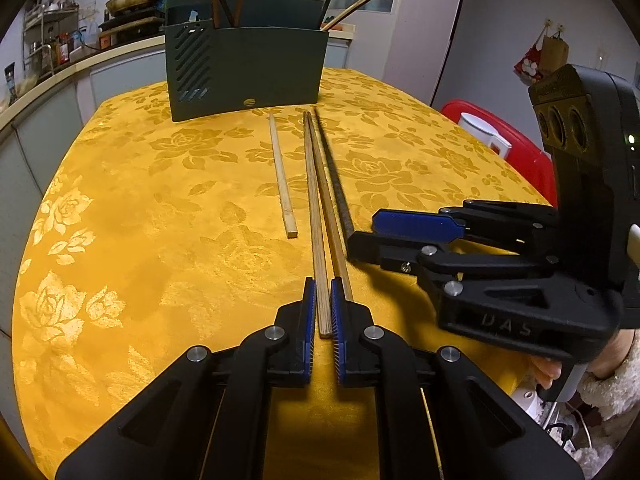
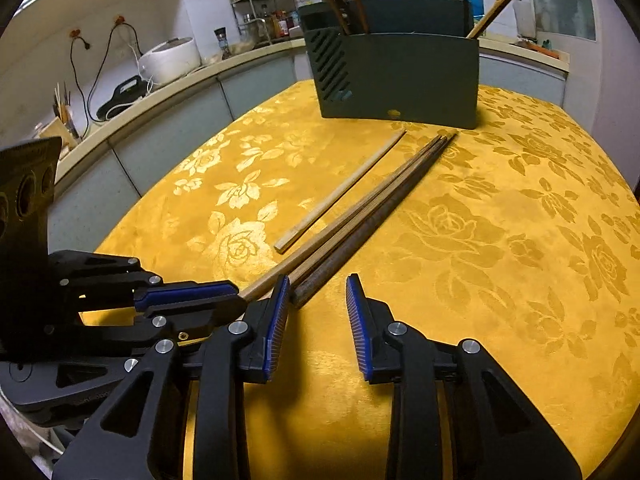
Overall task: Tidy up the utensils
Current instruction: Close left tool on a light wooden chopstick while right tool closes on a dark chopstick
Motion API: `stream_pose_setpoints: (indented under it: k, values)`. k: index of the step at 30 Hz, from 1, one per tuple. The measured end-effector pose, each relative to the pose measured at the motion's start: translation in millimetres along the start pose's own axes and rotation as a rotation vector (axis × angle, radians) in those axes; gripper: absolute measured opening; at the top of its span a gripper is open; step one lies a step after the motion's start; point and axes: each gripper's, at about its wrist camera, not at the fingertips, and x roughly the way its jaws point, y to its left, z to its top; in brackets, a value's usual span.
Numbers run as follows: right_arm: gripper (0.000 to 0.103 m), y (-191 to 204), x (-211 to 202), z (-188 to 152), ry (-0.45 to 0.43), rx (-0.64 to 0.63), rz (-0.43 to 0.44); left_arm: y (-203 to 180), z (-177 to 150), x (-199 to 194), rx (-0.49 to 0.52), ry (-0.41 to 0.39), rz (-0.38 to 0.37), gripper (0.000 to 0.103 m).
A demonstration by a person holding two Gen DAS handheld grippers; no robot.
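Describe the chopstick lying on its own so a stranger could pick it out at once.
Start at the dark grey utensil holder on the yellow floral tablecloth. In front of it lie four chopsticks; three are bunched together. The pale short chopstick lies apart on their left in the left wrist view, lighter and shorter than the rest, touched by no gripper.

Four chopsticks (image 1: pixel 316 216) on the table, one utensil holder (image 1: pixel 246 68), two grippers (image 1: pixel 322 320)
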Motion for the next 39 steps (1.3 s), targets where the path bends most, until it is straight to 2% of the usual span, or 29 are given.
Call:
stream_pose_setpoints:
  k: [4, 8, 17, 21, 25, 31, 39]
  values:
    - [0.022, -12, -2, -1, 0.003, 0.020, -0.038, 1, 0, 0, -0.013, 0.003, -0.014, 0.007]
    - [0.022, -18, -8, -5, 0.000, 0.025, -0.076, -1, 0, 0, -0.032, 0.005, -0.045, 0.007]
    - [0.022, -18, -19, -9, -0.021, 0.012, -0.083, -6, 0, 2, -0.087, 0.028, -0.114, 0.006]
    - [0.022, -15, -18, -10, -0.023, 0.007, -0.067, 4, 3, 0, -0.103, 0.012, -0.042, 0.006]
    - [0.023, -12, -13, -10, -0.017, 0.013, -0.074, 15, 4, 0, -0.135, 0.008, -0.021, 0.006]
    - [0.024, -4, -13, -14, -0.038, -0.045, -0.157, 10, 3, 1, -0.099, 0.001, 0.018, 0.006]
    - [0.022, -23, -20, -20, -0.032, 0.005, -0.250, 3, 1, 0, -0.064, -0.006, 0.059, 0.006]
